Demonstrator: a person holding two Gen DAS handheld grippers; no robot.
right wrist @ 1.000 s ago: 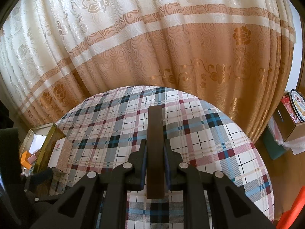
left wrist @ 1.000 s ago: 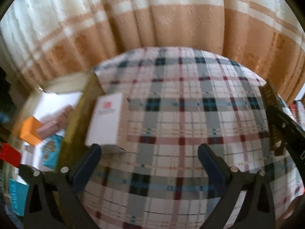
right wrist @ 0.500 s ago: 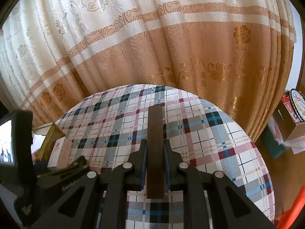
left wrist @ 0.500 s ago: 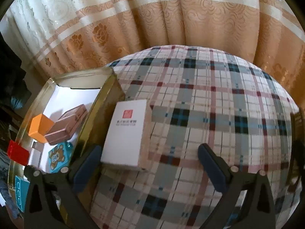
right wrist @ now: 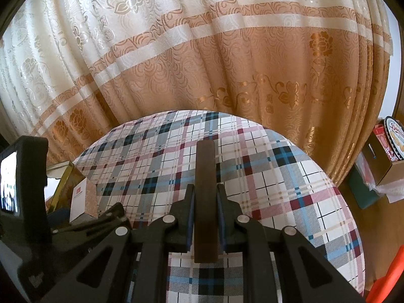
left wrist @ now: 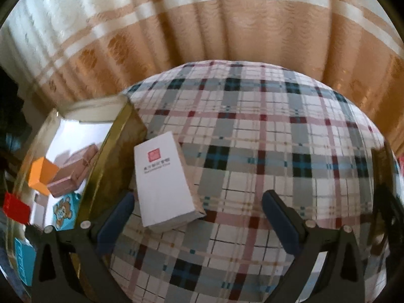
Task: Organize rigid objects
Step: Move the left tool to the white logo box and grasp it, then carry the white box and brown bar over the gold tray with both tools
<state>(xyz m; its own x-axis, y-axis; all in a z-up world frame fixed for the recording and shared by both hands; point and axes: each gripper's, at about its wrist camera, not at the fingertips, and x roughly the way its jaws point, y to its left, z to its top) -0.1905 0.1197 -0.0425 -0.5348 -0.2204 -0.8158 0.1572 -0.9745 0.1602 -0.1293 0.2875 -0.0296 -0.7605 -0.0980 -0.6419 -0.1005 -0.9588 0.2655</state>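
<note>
A white box with a red logo (left wrist: pixel 164 179) lies on the plaid tablecloth (left wrist: pixel 265 151), beside a gold-rimmed tray (left wrist: pixel 111 151). My left gripper (left wrist: pixel 199 217) is open, its left finger next to the box's near corner. The box also shows in the right wrist view (right wrist: pixel 82 199). My right gripper (right wrist: pixel 205 214) is shut on a flat dark brown block (right wrist: pixel 205 184), held on edge above the cloth. That block shows at the right edge of the left wrist view (left wrist: pixel 381 171).
The tray holds an orange box (left wrist: pixel 41 175), pink boxes (left wrist: pixel 73 174), a blue bear card (left wrist: pixel 61 212) and a red piece (left wrist: pixel 15 208). A curtain (right wrist: pixel 202 63) hangs behind the round table. A cardboard box (right wrist: pixel 383 166) stands on the floor at right.
My left gripper has come closer to the white box, which now lies between the fingers' line, near the left finger. The right gripper holds the brown block still.
</note>
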